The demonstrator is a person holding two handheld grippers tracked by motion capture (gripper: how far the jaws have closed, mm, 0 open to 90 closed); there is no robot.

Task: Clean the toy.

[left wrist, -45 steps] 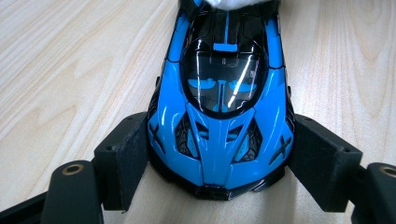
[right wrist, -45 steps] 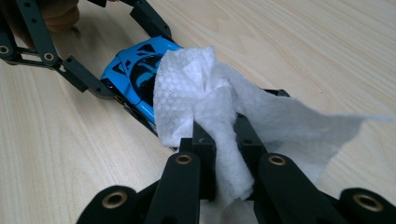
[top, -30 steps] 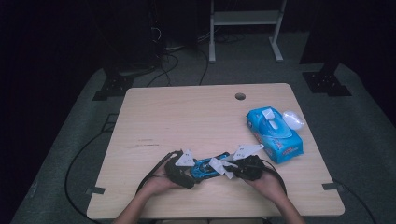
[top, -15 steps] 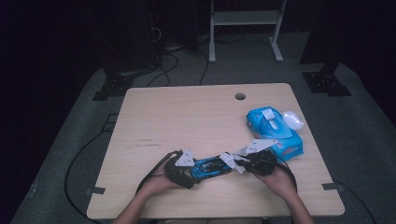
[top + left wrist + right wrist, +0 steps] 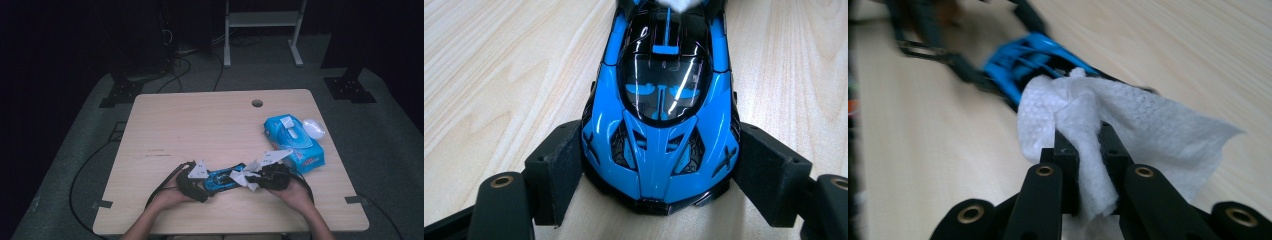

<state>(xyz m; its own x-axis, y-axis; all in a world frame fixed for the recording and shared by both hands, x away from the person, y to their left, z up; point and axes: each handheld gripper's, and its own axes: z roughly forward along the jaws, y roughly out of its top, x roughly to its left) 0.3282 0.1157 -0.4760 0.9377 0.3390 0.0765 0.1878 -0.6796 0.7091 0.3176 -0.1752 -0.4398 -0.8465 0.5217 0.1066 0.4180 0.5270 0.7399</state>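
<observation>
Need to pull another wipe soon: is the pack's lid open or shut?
Open: the wipe pack's white lid lies flipped out beside it.

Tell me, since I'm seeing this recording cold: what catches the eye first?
A bright blue toy car lies near the table's front edge, its nose clamped between the left tool's jaws. The right tool pinches a white wipe against the car's far end. A blue wipes pack sits at the right edge.

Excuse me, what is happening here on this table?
A person is cleaning a blue toy car on the wooden table. The left gripper clamps the car's nose between its fingers. The right gripper pinches a white wipe against the car's other end. A blue wipes pack lies nearby.
</observation>
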